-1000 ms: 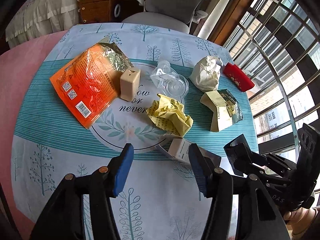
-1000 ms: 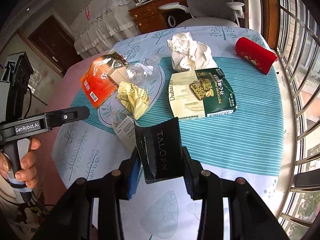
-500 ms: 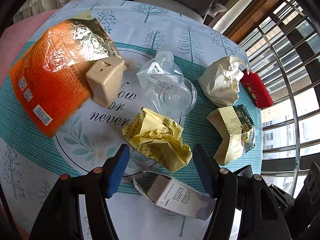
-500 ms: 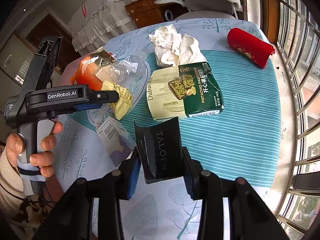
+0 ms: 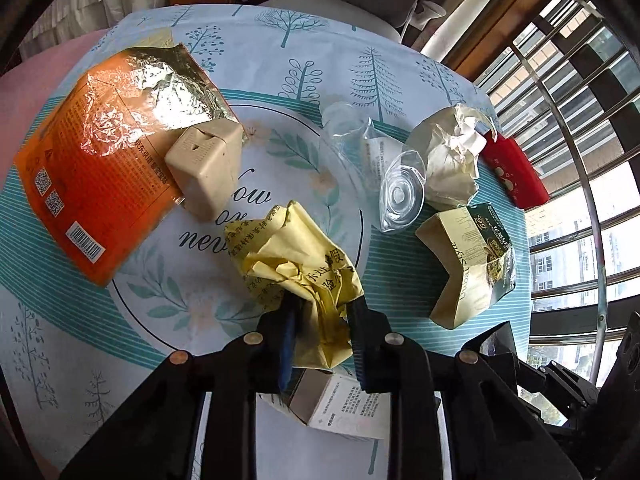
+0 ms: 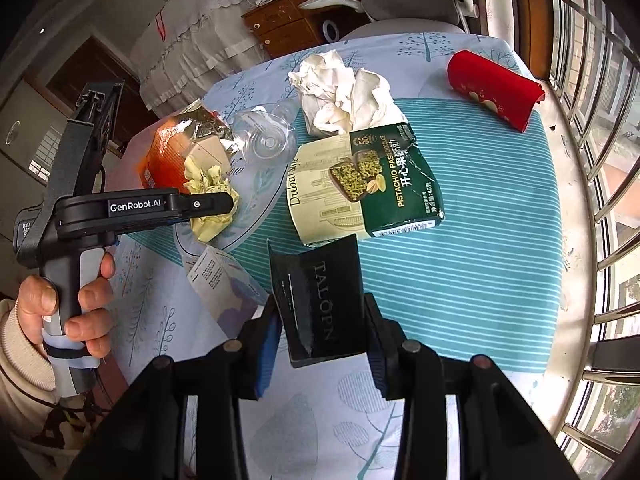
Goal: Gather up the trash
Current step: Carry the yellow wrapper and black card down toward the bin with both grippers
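Wrapper, crumpled yellow paper (image 5: 296,264), light and soft; we had left claw (image 5: 320,320) pinched on its near end, right claw (image 6: 320,320) gripping stiff black card sleeve (image 6: 320,300).

on the tablecloth (image 5: 256,40), the snack bag (image 5: 100,184) lies left, the pistachio box (image 5: 472,264) right, the crumpled wrapper (image 5: 296,264) between them.

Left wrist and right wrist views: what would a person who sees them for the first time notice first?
First, the big orange foil bag lying open at the left side of the table, and the red packet at the far right edge near the window. Next, the left gripper closed on the crumpled yellow paper in the middle, while the right gripper holds a black TALOPN card above the cloth.
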